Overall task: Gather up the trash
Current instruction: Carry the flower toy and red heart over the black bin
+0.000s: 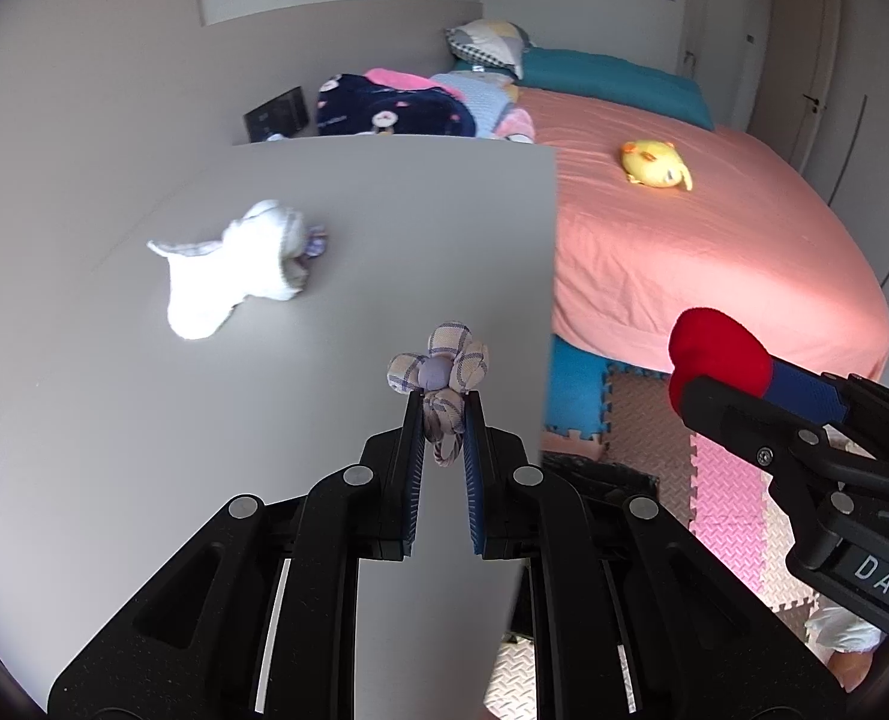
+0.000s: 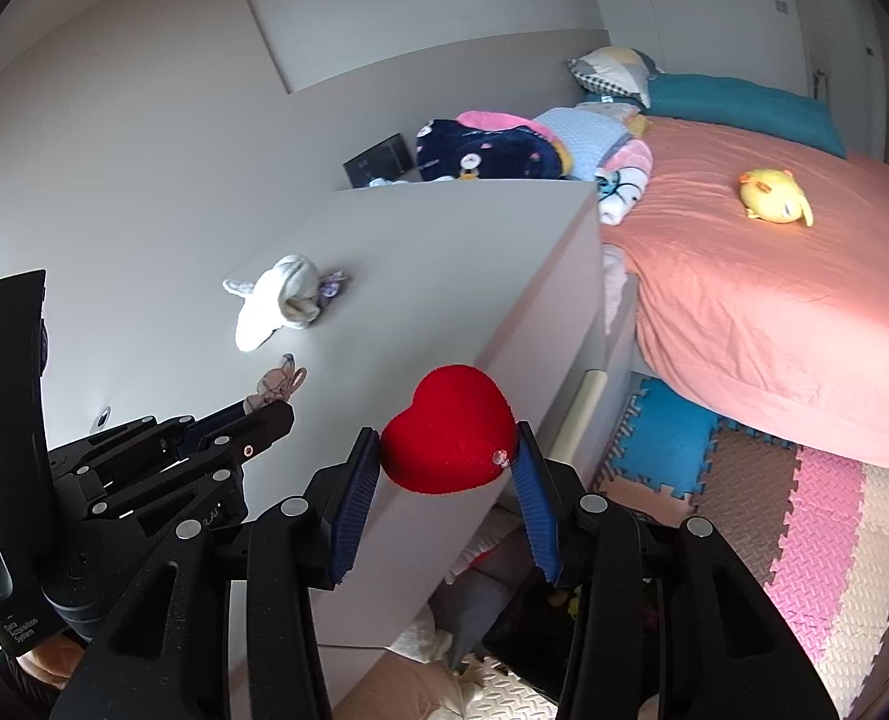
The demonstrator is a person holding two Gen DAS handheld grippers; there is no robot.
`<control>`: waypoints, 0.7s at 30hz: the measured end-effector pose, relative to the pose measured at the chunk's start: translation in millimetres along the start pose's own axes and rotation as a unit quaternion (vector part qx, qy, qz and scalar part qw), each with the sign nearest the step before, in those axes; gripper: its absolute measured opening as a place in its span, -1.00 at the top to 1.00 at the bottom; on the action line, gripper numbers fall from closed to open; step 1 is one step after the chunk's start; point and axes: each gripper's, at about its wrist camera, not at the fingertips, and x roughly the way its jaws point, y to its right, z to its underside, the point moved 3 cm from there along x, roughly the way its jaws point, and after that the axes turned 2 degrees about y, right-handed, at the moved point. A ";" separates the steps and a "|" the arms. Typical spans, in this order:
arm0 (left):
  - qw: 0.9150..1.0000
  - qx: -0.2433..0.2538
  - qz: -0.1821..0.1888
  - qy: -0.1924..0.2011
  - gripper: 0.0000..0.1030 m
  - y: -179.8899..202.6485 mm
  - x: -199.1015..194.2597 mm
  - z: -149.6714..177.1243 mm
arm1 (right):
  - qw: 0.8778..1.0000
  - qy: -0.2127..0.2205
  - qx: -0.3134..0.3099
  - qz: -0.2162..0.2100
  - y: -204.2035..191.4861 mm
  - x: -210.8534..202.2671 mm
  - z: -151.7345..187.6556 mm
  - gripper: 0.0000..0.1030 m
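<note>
My left gripper (image 1: 443,405) is shut on a checked fabric flower hair tie (image 1: 438,367), held just above the grey desk top (image 1: 354,228). The same hair tie (image 2: 278,385) shows at the left gripper's tip in the right wrist view. My right gripper (image 2: 449,444) is shut on a red velvet heart-shaped box (image 2: 449,429), held off the desk's right edge. That red heart box (image 1: 717,354) also appears at the right in the left wrist view. A white sock (image 1: 228,267) lies farther back on the desk, with a small purple item (image 1: 314,242) beside it.
A bed with a salmon sheet (image 1: 684,240) stands to the right, carrying a yellow plush chick (image 1: 654,165), folded blankets (image 1: 396,105) and pillows. Coloured foam floor mats (image 2: 804,510) lie below. Dark bags and clutter (image 2: 492,588) sit under the desk's edge.
</note>
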 end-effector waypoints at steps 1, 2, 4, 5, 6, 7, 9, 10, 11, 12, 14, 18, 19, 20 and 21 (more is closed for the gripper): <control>1.000 0.005 0.003 0.000 0.77 7.0 0.9 -0.2 | 1.000 0.002 0.003 0.003 4.7 -3.3 1.0 0.10; 1.000 0.008 0.006 -0.001 0.77 11.8 1.0 1.0 | 1.000 0.004 0.005 0.008 9.9 -6.9 2.0 0.10; 1.000 0.017 0.014 -0.003 0.77 22.9 2.8 1.7 | 1.000 0.007 0.009 0.017 19.9 -13.0 3.5 0.10; 1.000 0.020 0.017 -0.003 0.77 27.9 3.5 2.4 | 1.000 0.008 0.011 0.021 24.3 -15.8 4.5 0.10; 0.999 0.025 0.020 -0.004 0.77 33.6 4.3 3.4 | 1.000 0.009 0.013 0.026 29.5 -18.9 5.5 0.10; 0.999 0.030 0.023 -0.006 0.77 38.9 5.4 4.0 | 0.999 0.010 0.015 0.032 34.6 -21.8 6.2 0.10; 0.999 0.038 0.029 -0.007 0.77 48.2 6.6 5.6 | 0.999 0.012 0.020 0.041 43.9 -26.8 7.9 0.10; 0.999 0.042 0.032 -0.008 0.77 53.5 7.1 6.5 | 0.999 0.014 0.024 0.045 48.7 -29.7 8.8 0.10; 0.998 0.048 0.036 -0.008 0.77 59.2 6.8 8.1 | 0.998 0.015 0.029 0.050 54.2 -32.6 9.7 0.10; 0.998 0.051 0.038 -0.009 0.77 62.9 7.0 8.8 | 0.998 0.017 0.032 0.053 58.6 -35.2 10.4 0.10; 0.997 0.059 0.044 -0.011 0.77 71.8 9.5 9.8 | 0.997 0.019 0.040 0.060 68.2 -39.7 11.6 0.10; 0.995 0.076 0.055 -0.018 0.77 86.3 12.3 15.0 | 0.996 0.022 0.051 0.072 85.0 -46.7 14.0 0.10; 0.995 0.081 0.059 -0.022 0.77 90.2 14.3 17.0 | 0.996 0.021 0.054 0.075 89.2 -47.4 14.6 0.10; 0.994 0.087 0.063 -0.028 0.75 92.5 16.2 18.7 | 0.995 0.019 0.058 0.076 93.6 -47.4 15.2 0.10; 0.993 0.095 0.065 -0.040 0.71 95.8 19.8 21.3 | 0.995 0.016 0.060 0.078 97.3 -46.7 15.5 0.10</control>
